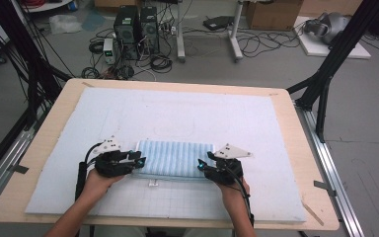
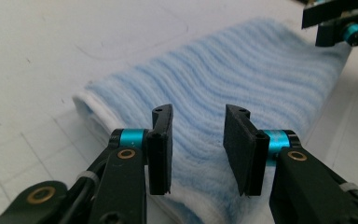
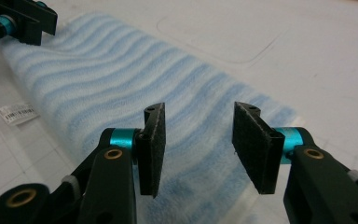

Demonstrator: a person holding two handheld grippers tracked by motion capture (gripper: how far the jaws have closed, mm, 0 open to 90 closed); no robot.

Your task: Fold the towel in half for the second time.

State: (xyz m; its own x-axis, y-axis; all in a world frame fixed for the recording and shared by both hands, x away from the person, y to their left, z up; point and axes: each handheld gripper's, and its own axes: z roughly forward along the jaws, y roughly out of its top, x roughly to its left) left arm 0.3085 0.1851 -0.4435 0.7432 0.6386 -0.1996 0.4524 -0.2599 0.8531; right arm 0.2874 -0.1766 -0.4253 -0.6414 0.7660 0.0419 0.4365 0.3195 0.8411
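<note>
- Blue-striped towel (image 1: 175,159), folded into a flat band, lies on the white foam mat (image 1: 128,111) near the table's front edge, between both grippers.
- L gripper (image 2: 198,140) at the towel's left end, jaws partly open, nothing pinched; cloth sits under the gap, pads clear of it.
- R gripper (image 3: 205,142) at the right end, same state: half open, holding nothing.
- Prob. one gripper per end so the fold stays square.
- Small white tag (image 3: 17,113) beside the towel; print too small to read.
- Layer count hidden under the top face.
</note>
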